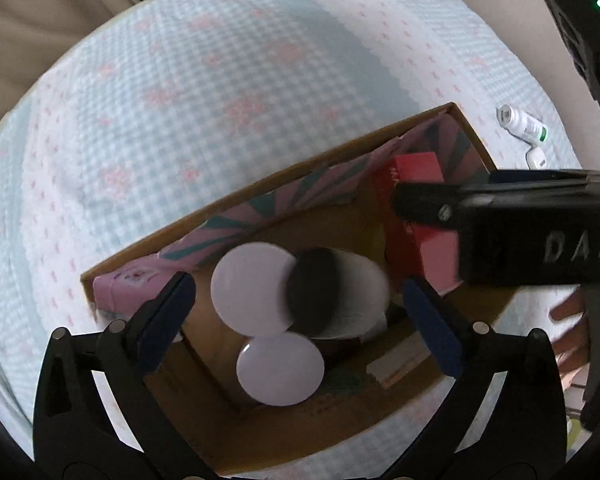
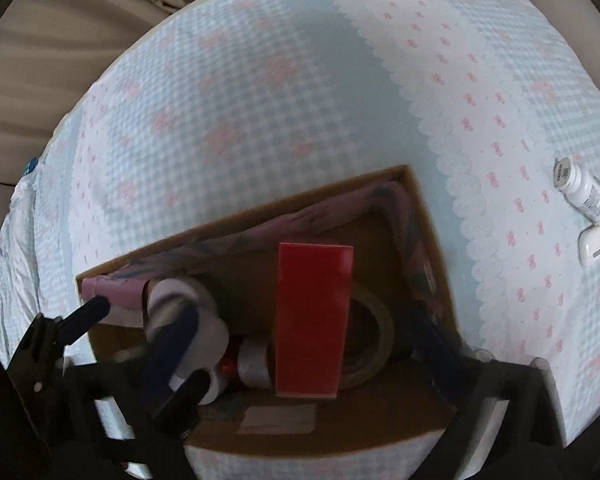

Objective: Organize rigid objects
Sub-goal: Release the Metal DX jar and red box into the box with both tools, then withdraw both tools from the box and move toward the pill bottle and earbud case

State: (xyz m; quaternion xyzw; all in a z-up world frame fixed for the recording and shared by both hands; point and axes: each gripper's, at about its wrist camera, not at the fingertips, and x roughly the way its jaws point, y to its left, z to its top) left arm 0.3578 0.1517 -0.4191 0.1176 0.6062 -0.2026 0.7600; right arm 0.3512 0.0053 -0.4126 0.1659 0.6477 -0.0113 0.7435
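Cardboard box [image 2: 428, 216] on blue-and-pink checked bedspread [image 1: 220, 80], beige curtain [image 2: 60, 40] behind; both grippers' fingers [image 1: 432, 324] released.

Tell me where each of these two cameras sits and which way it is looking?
Left wrist view: sits on the left hand-held gripper, looking steeply down into the cardboard box; its own open fingers show, plus the other gripper and a hand.
Right wrist view: sits on the right hand-held gripper, looking down over the red box; its own open fingers show.
Shared: the cardboard box, red box, checked cloth and white bottle.
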